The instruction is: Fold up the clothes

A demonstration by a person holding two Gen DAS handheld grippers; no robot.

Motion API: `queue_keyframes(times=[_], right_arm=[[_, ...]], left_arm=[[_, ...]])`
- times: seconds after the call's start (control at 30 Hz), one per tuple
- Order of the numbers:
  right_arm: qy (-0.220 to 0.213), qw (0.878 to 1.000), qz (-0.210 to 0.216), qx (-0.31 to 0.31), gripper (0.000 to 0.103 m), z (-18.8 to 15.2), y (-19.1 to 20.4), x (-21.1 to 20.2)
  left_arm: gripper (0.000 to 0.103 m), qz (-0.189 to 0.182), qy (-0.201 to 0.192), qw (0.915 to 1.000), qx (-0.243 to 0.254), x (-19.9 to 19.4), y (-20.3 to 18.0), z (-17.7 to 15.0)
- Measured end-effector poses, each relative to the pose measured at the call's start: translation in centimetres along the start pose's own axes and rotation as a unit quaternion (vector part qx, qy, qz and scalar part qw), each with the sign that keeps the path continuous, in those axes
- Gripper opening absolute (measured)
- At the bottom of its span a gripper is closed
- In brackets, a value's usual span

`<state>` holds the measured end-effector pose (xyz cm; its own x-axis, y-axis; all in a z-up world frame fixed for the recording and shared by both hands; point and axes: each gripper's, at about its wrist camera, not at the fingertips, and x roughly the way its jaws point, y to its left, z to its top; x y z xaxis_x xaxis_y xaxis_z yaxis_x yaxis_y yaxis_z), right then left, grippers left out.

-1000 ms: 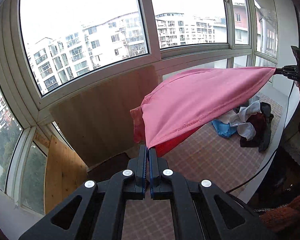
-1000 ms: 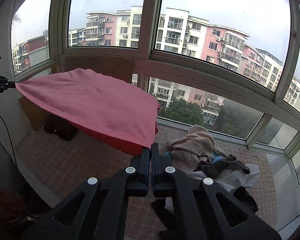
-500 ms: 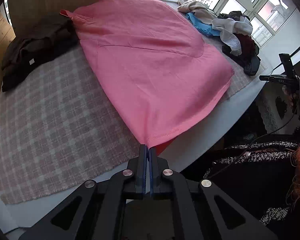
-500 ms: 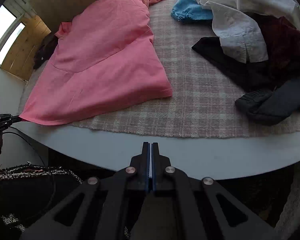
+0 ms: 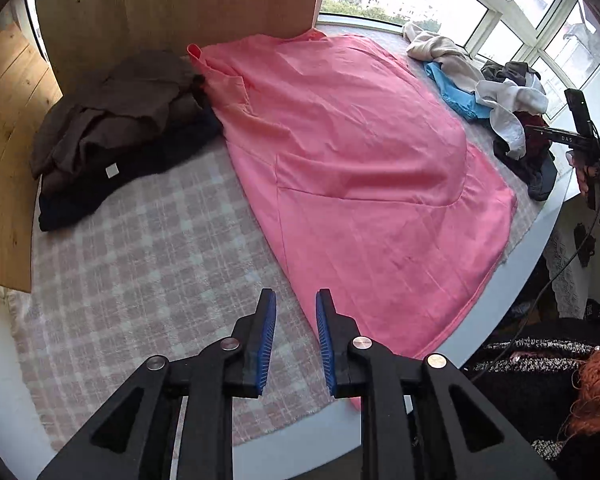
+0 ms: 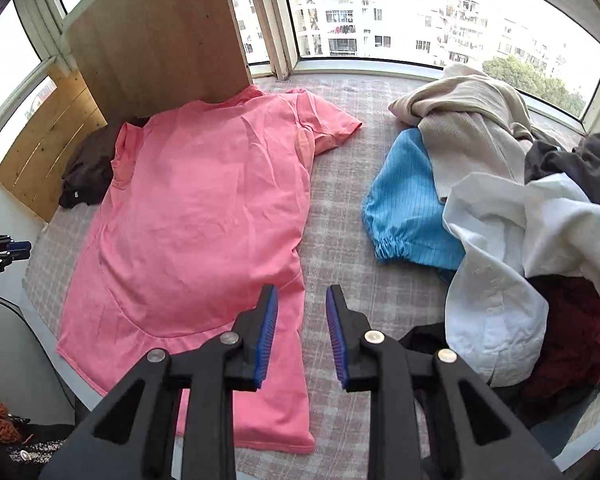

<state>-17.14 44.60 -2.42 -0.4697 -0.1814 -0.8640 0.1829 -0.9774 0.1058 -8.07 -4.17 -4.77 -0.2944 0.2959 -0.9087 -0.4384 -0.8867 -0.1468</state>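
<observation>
A pink T-shirt (image 5: 360, 168) lies spread flat on the checked cloth (image 5: 140, 264) of the table, collar at the far end, hem hanging a little over the near edge. It also shows in the right wrist view (image 6: 204, 216). My left gripper (image 5: 296, 312) is open and empty, above the cloth just left of the shirt's hem corner. My right gripper (image 6: 302, 308) is open and empty, above the shirt's right hem corner. The right gripper also shows far right in the left wrist view (image 5: 580, 128).
A dark brown and navy clothes stack (image 5: 112, 128) lies left of the shirt by a wooden panel (image 5: 172, 8). A heap of unfolded clothes (image 6: 520, 220), beige, blue, white, dark red, lies to the right. The table's white rim (image 5: 512, 288) runs along the near side.
The shirt was held stretched in the air between both grippers, then laid down on the table. Both grippers have let go of it and opened.
</observation>
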Motion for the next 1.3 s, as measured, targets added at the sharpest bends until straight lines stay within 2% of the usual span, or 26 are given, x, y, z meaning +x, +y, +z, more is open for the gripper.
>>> queue_keyframes(times=[0.1, 0.2, 0.27, 0.4, 0.5, 0.63, 0.77, 0.87, 0.9, 1.0, 1.13, 1.2, 1.23, 1.3], right_arm=[[-0.013, 1.000, 0.004, -0.018, 0.037, 7.2, -1.1, 2.5], [-0.026, 0.999, -0.003, -0.033, 0.042, 13.3, -2.0, 5.7], [-0.023, 0.998, -0.013, -0.050, 0.048, 15.9, -2.5, 8.7], [0.021, 0.998, -0.014, -0.062, 0.048, 18.6, -4.5, 15.9], [0.051, 0.997, 0.006, -0.051, 0.048, 20.2, -6.4, 21.1], [0.059, 0.995, 0.050, -0.059, 0.048, 21.6, -7.3, 25.2], [0.077, 0.990, 0.072, -0.093, 0.048, 22.1, -6.6, 27.5], [0.068, 0.986, 0.083, -0.125, 0.049, 21.9, -5.7, 27.8], [0.065, 0.986, 0.084, -0.128, 0.047, 21.9, -5.6, 27.8], [0.076, 0.984, 0.095, -0.128, 0.002, 21.6, -5.3, 27.5], [0.053, 0.987, 0.047, -0.142, 0.001, 21.2, -6.0, 24.2], [0.039, 0.990, 0.008, -0.135, 0.001, 21.4, -7.3, 22.9], [0.035, 0.990, 0.003, -0.133, 0.002, 21.6, -7.9, 22.5], [0.035, 0.990, 0.031, -0.133, 0.006, 22.0, -7.9, 22.5]], left_arm=[[0.020, 0.004, -0.038, 0.9992, 0.006, 0.8, 1.7, 7.2], [0.020, 0.003, -0.076, 0.9971, -0.007, 2.2, 3.2, 14.9], [0.023, 0.021, -0.078, 0.9967, -0.004, 3.6, 4.1, 18.8], [0.026, 0.017, -0.044, 0.9987, -0.018, 7.8, 6.1, 23.3], [0.026, 0.026, -0.020, 0.9994, -0.013, 10.7, 6.9, 25.3], [0.026, 0.030, 0.003, 0.9996, -0.001, 13.9, 7.8, 27.4], [0.026, 0.030, 0.016, 0.9994, -0.007, 16.6, 9.5, 28.7], [0.026, 0.032, 0.022, 0.9991, -0.014, 18.1, 10.6, 29.1], [0.026, 0.033, 0.023, 0.9990, -0.017, 18.5, 10.9, 29.2], [0.026, 0.033, 0.026, 0.9989, -0.023, 19.3, 11.6, 29.3], [0.026, 0.035, 0.029, 0.9989, -0.015, 19.7, 11.7, 29.4], [0.026, 0.033, 0.026, 0.9991, -0.010, 19.6, 11.7, 29.5], [0.026, 0.032, 0.023, 0.9992, -0.009, 19.5, 11.8, 29.5], [0.026, 0.030, 0.020, 0.9993, -0.005, 19.3, 11.7, 29.6]])
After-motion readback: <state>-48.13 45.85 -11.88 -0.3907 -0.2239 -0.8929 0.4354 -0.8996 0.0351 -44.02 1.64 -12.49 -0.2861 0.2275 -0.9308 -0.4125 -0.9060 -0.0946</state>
